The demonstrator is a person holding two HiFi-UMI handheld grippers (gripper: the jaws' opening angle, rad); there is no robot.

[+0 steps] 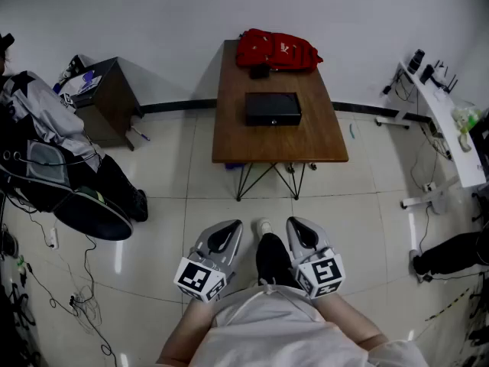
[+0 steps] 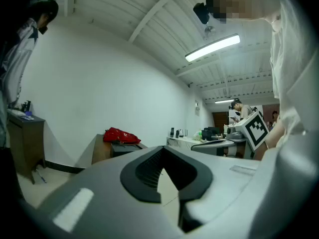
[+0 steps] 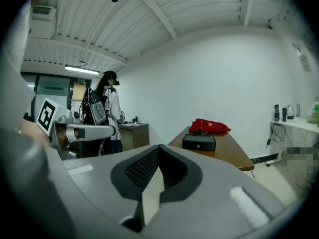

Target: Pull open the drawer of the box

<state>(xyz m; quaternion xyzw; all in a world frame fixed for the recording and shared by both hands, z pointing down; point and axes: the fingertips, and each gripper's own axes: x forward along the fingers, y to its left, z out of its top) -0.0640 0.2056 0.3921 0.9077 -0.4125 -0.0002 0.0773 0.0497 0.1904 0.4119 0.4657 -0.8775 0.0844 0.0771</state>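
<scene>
Wooden table (image 1: 279,140) ahead of me, red bag (image 1: 276,50) at table's far end, black box (image 1: 273,108) mid-table, drawer (image 3: 199,144) shut, my left hand-held gripper (image 1: 223,237) and right hand-held gripper (image 1: 302,234) well short of table, both closed, empty.

The person wears a pale white short-sleeved shirt (image 1: 263,329), black trousers (image 1: 272,257) and a light shoe (image 1: 263,225). The left handheld gripper (image 1: 228,228) and the right handheld gripper (image 1: 297,224) have smooth, rounded grey plastic shells with a black teardrop inset on top. Black ribbed pads (image 2: 148,167) line the jaws, and each gripper carries a white cube with black square markers (image 1: 200,277)
</scene>
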